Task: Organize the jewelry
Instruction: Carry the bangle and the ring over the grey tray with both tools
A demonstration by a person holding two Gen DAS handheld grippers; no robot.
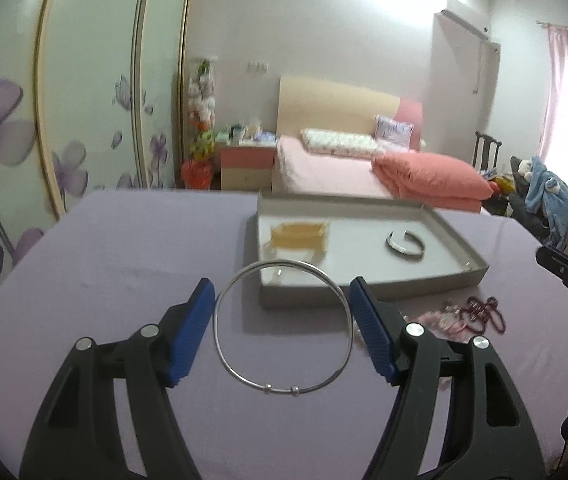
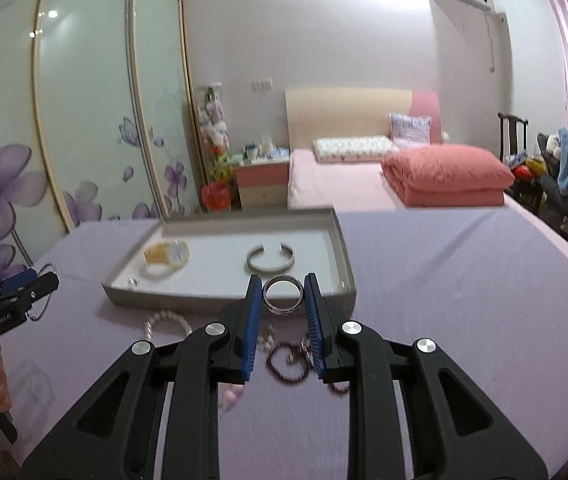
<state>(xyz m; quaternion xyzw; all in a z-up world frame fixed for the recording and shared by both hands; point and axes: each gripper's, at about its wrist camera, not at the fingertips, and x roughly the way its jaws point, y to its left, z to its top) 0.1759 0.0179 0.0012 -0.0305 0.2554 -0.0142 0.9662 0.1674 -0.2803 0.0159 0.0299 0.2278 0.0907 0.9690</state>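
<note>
A: Bangle first. Thin round silver wire bangle (image 1: 283, 324), two small bead-like sliders on its near arc, clamped across its width between the ribbed blue pads of the left gripper (image 1: 282, 330). Pads press both sides of the hoop; it hangs above the lilac tablecloth (image 1: 116, 264), just short of the tray.

B: Right side?

A: Right gripper (image 2: 283, 320), jaws drawn narrow, closed on a broad silver band ring (image 2: 282, 295). Smooth polished metal, with a dark pattern along the lower edge. It stands upright between the fingertips, in front of the tray's near wall.

B: Tray?

A: Shallow grey rectangular cardboard tray (image 2: 220, 303), pale flat floor, low straight walls. Inside: an open silver cuff bracelet (image 2: 270, 261), C-shaped with a textured outer face, and a pale yellow watch with a cream strap (image 2: 166, 258), blurred. A small shiny bit sits in the near left corner; cannot tell what it is.

B: Loose pieces?

A: On the cloth before the tray: a white pearl-bead bracelet (image 2: 166, 320), a dark red bead strand (image 2: 287, 364) in loops, something pink and soft-edged (image 2: 231, 394), too blurred to name.
</note>
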